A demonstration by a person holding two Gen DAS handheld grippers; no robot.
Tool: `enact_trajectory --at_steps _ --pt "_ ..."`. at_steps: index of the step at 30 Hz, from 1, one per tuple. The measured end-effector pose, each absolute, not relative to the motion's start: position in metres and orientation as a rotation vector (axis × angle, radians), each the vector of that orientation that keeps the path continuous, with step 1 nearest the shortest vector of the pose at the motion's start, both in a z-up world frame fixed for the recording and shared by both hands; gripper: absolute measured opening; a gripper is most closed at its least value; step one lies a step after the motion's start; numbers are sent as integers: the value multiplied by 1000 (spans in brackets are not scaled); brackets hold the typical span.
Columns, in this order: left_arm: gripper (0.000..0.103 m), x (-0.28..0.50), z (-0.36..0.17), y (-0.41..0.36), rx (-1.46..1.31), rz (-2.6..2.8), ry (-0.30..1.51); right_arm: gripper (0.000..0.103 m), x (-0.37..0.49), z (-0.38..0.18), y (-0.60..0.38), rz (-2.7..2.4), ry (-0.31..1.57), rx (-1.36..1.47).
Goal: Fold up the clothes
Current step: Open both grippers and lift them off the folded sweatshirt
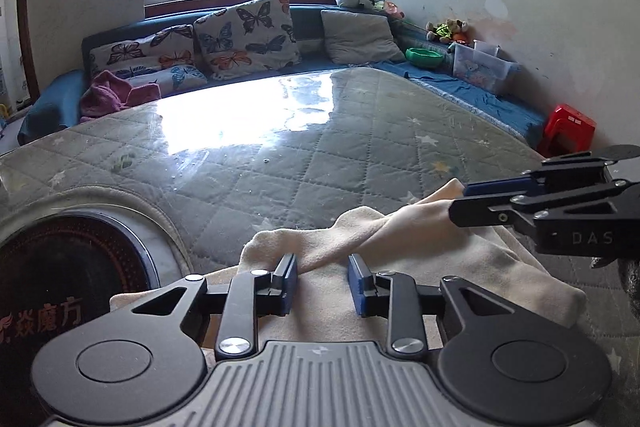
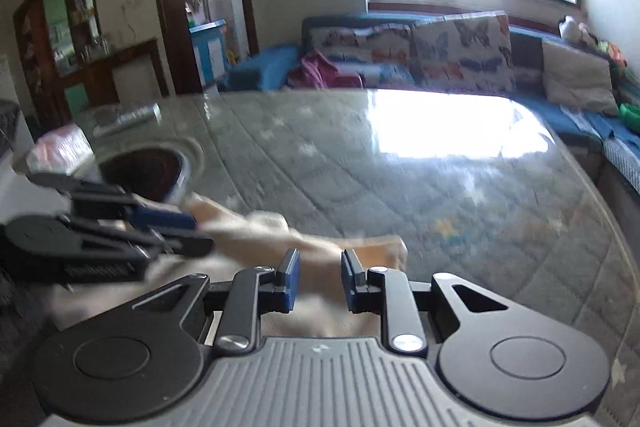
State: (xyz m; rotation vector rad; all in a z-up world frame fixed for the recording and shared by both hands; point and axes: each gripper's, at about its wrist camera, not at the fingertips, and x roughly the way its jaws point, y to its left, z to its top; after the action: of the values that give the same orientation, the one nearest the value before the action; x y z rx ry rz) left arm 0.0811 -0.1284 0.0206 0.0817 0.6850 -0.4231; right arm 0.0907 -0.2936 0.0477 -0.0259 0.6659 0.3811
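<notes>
Left wrist view: sharp frame. Cream garment (image 1: 420,251) lies bunched on the near part of the quilted table cover (image 1: 320,155); its near edge is hidden under the gripper body, so the full outline can't be made out. Dark round inset (image 1: 76,267) at left is cut off by the frame edge and the gripper; red printed characters on it are only partly legible. Window glare washes out the middle of the glossy cover. Left gripper (image 1: 322,281): jaws parted to a moderate gap, blue pads either side of a twisted ridge of the cloth, nothing pinched between them; whether the tips touch the fabric below, can't tell. Right gripper (image 1: 460,201) enters from the right, side-on, body cut off by the frame. Its tips sit at a raised fold of the garment, but the gap isn't readable from this angle.

Right wrist view: motion-blurred throughout, detail soft. Garment (image 2: 320,247) is a pale smear across the near table, edges indistinct, lower part hidden behind the gripper. Right gripper (image 2: 320,279): jaws apart, moderate gap, cloth visible through the gap and beyond the tips, no grip on it. Left gripper (image 2: 200,231) comes in from the left, blurred, blue pad showing, tips over the cloth; opening not readable here. Sofa (image 2: 460,39) with butterfly cushions (image 2: 464,51) sits behind the table.
</notes>
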Motion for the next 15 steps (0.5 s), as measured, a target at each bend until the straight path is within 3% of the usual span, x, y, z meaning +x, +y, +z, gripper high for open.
enact_trajectory --at_steps 15 --pt "47 69 11 -137 122 -404 613 21 100 19 -274 376 628 -118"
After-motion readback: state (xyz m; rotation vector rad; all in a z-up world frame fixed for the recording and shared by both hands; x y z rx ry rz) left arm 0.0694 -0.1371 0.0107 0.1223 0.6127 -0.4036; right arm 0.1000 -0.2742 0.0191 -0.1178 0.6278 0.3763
